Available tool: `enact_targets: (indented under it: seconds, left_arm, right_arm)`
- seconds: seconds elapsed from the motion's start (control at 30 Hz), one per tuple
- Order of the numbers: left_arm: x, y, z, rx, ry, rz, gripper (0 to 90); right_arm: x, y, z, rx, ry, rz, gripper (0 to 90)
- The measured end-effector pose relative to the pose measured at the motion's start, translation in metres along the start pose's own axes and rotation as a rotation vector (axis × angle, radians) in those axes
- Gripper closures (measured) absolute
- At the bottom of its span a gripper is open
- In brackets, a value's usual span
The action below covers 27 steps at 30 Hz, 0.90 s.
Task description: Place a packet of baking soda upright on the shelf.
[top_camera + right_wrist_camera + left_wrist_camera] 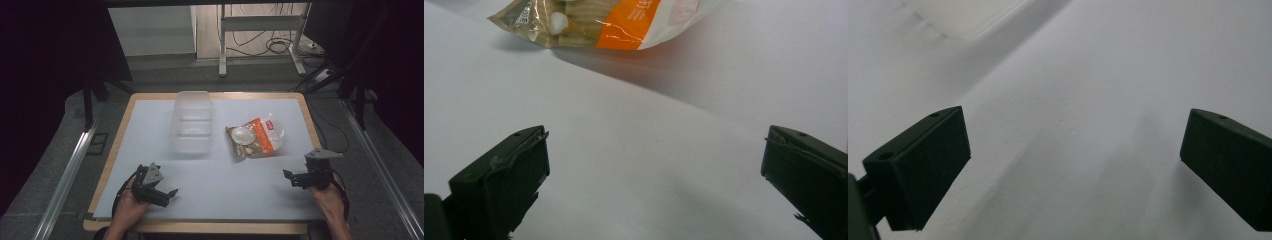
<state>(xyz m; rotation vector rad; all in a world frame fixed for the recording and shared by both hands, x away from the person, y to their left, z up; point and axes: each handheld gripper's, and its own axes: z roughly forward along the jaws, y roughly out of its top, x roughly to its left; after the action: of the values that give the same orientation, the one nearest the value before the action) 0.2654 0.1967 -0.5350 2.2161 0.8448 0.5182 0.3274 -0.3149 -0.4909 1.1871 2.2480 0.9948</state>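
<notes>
Both my grippers rest wide apart and empty at the counter's (pixel 150 107) near edge, left gripper (pixel 165 193) and right gripper (pixel 295 178). The snack bag (pixel 256 137) lies just beside the clear plastic container (pixel 192 122). I'd likely pinch the bag's crinkled edge, not its bulging middle.

overall: dim; high view sides and corners nearly black
table sheet (pixel 210 175): evenly lit from above, muted grey-white, no hot spots
floor past the far edge: brightest patch, lit doorway-like strip
packet (pixel 257 137): small glare on its plastic; red-orange tint cast on the sheet in right gripper view
shadows: soft, faint under jaws
focus: high view soft; jaws in the gripper views slightly blurred
container (pixel 192 127): washed out, blurred corner in left gripper view
</notes>
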Motion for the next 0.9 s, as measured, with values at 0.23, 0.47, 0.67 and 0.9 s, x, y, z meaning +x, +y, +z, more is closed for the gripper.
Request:
enact_targets:
  seconds: [0.23, 0.47, 0.67, 0.9]
  left_arm:
    - [0.0, 0.0, 0.0, 0.003, 0.0, 0.002, 0.0]
    - [-0.001, 0.0, 0.001, 0.011, -0.003, 0.007, 0.0]
    - [-0.002, 0.0, 0.002, 0.015, -0.001, 0.013, 0.0]
    - [-0.002, 0.0, 0.002, 0.016, -0.001, 0.013, 0.0]
  right_arm:
    - [0.0, 0.0, 0.001, -0.001, 0.004, 0.002, 0.0]
    - [0.0, 0.002, 0.005, 0.024, 0.015, -0.018, 0.0]
    - [-0.002, 0.007, 0.007, 0.013, 0.042, 0.002, 0.0]
    - [-0.003, 0.015, 0.011, 0.023, 0.052, 0.003, 0.0]
